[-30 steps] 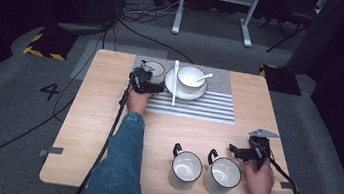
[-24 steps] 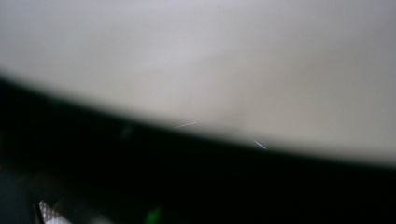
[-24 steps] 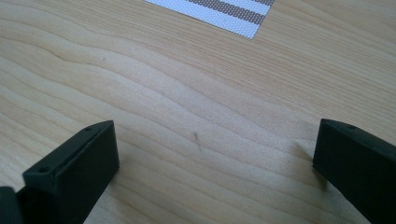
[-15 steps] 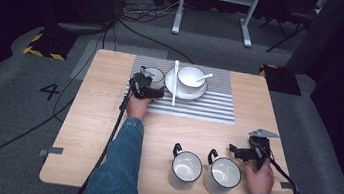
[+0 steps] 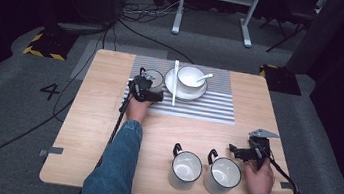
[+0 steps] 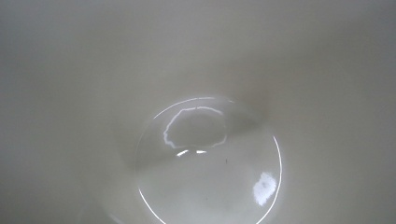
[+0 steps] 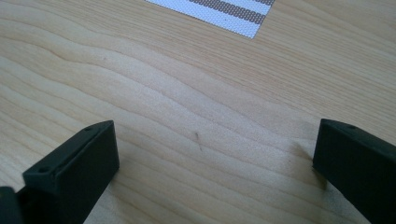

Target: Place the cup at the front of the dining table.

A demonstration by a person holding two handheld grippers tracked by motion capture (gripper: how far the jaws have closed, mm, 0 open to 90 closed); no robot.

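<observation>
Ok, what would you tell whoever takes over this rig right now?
Left tool: at the small white cup on the striped mat. Its camera looks into a glossy white interior, and I cannot tell whether it is gripping.
Right tool: open and empty, low over bare table, beside the right mug.
Placed on the mat: a bowl with a spoon on a saucer, with chopsticks to its left.
Probably left: settle the small cup, then deal with the right mug and the left mug, which stand off the mat near the front edge.
</observation>
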